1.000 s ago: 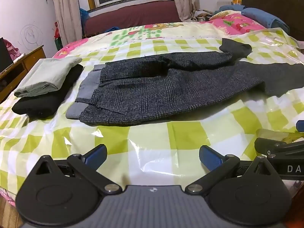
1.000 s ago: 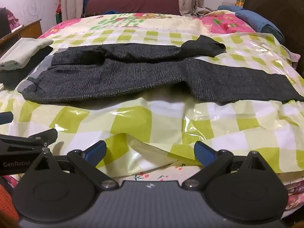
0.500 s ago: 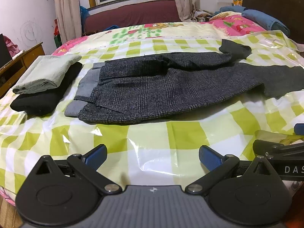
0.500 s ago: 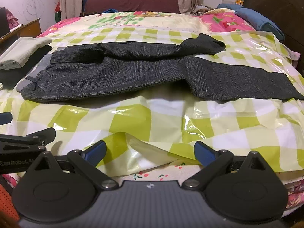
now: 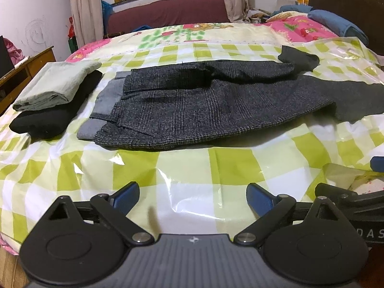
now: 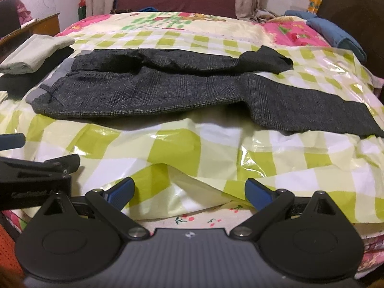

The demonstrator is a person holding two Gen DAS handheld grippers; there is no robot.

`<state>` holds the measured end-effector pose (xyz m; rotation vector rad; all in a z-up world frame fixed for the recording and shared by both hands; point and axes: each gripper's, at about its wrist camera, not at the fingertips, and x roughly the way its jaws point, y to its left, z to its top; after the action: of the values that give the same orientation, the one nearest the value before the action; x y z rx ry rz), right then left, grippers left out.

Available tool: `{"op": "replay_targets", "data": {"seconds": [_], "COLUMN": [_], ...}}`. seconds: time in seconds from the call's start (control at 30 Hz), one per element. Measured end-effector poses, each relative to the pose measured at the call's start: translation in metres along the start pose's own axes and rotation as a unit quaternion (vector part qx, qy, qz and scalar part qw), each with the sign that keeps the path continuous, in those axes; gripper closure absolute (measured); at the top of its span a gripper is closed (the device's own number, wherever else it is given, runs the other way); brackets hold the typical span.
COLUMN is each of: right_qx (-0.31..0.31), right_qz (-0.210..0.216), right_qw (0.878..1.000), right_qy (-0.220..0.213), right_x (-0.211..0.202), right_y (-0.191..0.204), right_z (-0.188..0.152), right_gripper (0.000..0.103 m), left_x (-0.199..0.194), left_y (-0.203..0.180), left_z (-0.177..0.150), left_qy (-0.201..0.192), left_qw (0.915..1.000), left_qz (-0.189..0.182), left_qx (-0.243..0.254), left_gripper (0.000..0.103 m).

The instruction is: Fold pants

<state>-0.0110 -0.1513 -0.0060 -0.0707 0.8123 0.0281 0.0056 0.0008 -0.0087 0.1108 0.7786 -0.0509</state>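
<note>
Dark grey checked pants (image 5: 204, 105) lie flat across the bed, waistband to the left and legs running right; they also show in the right wrist view (image 6: 168, 88). The far leg ends in a folded-over hem (image 6: 266, 60). My left gripper (image 5: 192, 198) is open and empty, low over the near edge of the bed, well short of the pants. My right gripper (image 6: 188, 192) is open and empty too, beside it on the right, over a wrinkle in the plastic sheet. Each gripper shows at the edge of the other's view.
A green-and-white checked plastic sheet (image 5: 235, 165) covers the bed. A stack of folded clothes, pale green on black (image 5: 55, 98), lies left of the pants. Blue bedding (image 5: 336, 24) and a dark headboard (image 6: 355, 16) are at the far right. A wooden desk (image 5: 24, 69) stands left.
Both grippers have moved slightly forward toward the pants and tilted a little. The pants have not moved. Both grippers stay open.
</note>
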Motion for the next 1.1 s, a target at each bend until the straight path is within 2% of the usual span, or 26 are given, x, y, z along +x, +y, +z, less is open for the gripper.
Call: {"op": "replay_targets", "data": {"seconds": [0.43, 1.1], "right_qx": [0.036, 0.046], "right_qz": [0.019, 0.03], "right_qw": [0.999, 0.998], "right_qy": [0.004, 0.004], "right_x": [-0.001, -0.001], "right_y": [-0.015, -0.018], "right_z": [0.0, 0.001], "right_gripper": [0.005, 0.005], "left_x": [-0.008, -0.009], "left_y": [-0.014, -0.015], "left_z": [0.006, 0.004], "left_qy": [-0.023, -0.035], "left_qw": [0.9989, 0.9983], "left_qz": [0.022, 0.029], "left_qx": [0.034, 0.038], "left_gripper": [0.0, 0.0]}}
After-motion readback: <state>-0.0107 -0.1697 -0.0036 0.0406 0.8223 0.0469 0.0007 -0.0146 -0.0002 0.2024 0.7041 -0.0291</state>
